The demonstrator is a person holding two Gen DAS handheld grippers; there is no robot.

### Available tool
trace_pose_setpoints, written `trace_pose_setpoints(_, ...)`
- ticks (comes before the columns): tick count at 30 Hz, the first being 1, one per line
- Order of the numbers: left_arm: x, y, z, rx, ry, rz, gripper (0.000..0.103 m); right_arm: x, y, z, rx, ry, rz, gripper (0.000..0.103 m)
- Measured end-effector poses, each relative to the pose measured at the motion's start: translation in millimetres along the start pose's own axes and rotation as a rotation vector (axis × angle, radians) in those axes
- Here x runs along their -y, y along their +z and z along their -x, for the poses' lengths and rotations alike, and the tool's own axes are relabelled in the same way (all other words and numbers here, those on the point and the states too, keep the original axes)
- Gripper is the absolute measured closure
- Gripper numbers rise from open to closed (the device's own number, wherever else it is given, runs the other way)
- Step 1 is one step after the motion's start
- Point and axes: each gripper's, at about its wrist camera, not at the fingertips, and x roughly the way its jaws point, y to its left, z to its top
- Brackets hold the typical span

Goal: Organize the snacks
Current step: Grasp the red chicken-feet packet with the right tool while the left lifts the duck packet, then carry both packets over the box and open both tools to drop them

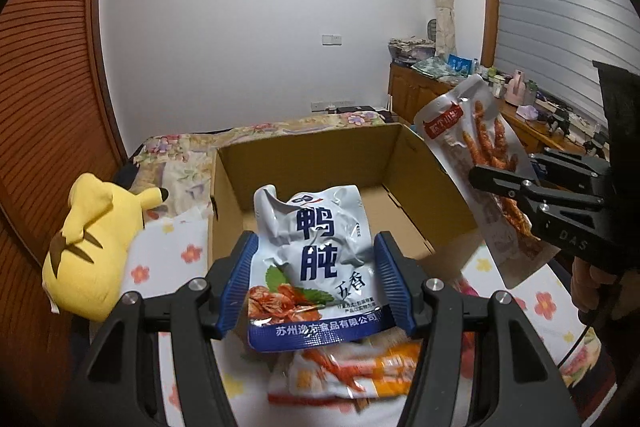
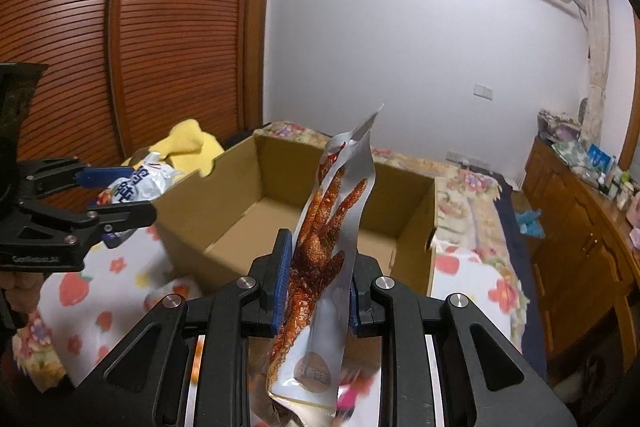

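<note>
Left gripper [image 1: 316, 283] clenched on a white and blue snack pouch [image 1: 312, 259], blue pads [image 1: 236, 287] pressing its two side edges, pouch upright and crumpled, raised in front of the open cardboard box [image 1: 432, 179]. Right gripper [image 2: 316, 287] clenched on a silver pouch of chicken feet [image 2: 324, 259], jaws nearly together on its flat middle, pouch standing on edge, top corner up over the near wall of the box. Box sitting on the bed [image 1: 168, 251], on a sheet printed with flowers, its inside bare brown cardboard as far as visible. More packets [image 1: 344, 371] lying on the sheet beneath the left gripper, blurred, orange and white. Yellow plush toy [image 1: 92, 243] lying on the bed to the left of the box, just beside its wall. Part of a hand [image 1: 588, 283] visible under the right gripper's handle.
</note>
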Motion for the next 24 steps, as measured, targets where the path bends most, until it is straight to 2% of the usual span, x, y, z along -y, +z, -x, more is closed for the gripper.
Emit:
trace_pose_setpoints(4,-8,14,-26,-0.018,0.003,0.002,0.044,13,18,-26,-0.001,0.000,0.014,0.082)
trace_pose_setpoints(9,-9,21,-55,-0.047,0.002,0.001,0.044,24,26,-58,-0.029,-0.028,0.051,0.082)
trace_pose_setpoints(17,-4,19,-84,-0.082,-0.018,-0.011,0.044,36,14,-92,-0.102,-0.054,0.096,0.081)
trace_pose_setpoints(24,-6,20,-99,-0.102,-0.028,-0.013,0.043,37,3,-100,-0.170,-0.005,0.071,0.081)
